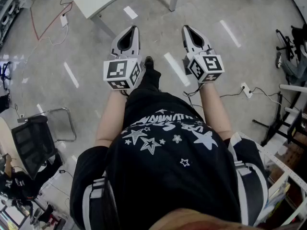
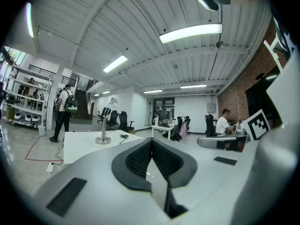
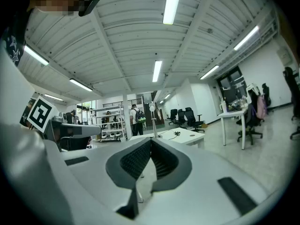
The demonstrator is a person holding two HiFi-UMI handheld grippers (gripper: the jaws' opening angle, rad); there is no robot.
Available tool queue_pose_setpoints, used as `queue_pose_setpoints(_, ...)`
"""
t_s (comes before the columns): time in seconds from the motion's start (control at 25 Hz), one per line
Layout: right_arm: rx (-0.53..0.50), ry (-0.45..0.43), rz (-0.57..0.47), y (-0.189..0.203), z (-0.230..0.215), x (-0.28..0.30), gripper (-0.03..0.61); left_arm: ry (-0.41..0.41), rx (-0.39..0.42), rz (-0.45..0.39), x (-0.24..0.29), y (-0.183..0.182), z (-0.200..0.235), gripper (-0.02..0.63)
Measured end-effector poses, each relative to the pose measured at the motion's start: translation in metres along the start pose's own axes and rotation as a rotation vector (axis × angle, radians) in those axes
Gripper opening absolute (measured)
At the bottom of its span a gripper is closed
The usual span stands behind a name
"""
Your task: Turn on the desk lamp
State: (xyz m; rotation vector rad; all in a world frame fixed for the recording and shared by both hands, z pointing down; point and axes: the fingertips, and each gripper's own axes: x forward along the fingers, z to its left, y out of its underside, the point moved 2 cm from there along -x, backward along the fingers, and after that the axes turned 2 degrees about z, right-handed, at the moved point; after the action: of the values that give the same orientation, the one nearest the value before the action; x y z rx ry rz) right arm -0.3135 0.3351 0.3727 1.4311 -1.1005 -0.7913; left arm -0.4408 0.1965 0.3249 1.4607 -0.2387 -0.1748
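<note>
Head view looks down on the person's arms with the left tongs [image 1: 131, 30] and right tongs [image 1: 188, 29] held level side by side over the floor. A corner of the white table [image 1: 98, 1] lies well ahead, and no lamp shows in this view. Both tongs are pressed together at the tips with nothing between them.

Only the 2 gripper views find the lamp [image 2: 103, 125]. It stands upright on that table, well apart from both tongs, with a cable [image 2: 123, 136] lying beside it. The left gripper view shows its round foot and thin metal stem, while the right gripper view shows mainly the stem and small head above the tongs' tip.

The lamp looks stiff and smooth, steadied by its foot, yet a shove high on the stem would likely rock it. The switch is too small to make out. It probably wants a light press with closed tips rather than a grasp, and the stem near the foot is the safest hold.
</note>
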Motion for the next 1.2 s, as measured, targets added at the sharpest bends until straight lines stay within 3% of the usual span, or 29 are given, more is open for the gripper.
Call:
queue_pose_setpoints(0.56,-0.017,0.042,0.021,-0.029,-0.063,0.117,0.005,0.031,-0.024,-0.006,0.126,-0.014,0.066,0.009)
queue_pose_setpoints(1.2,-0.035,0.046,0.050,-0.060,-0.099,0.264,0.005,0.066,-0.057,0.011,0.250,-0.027,0.152,0.010)
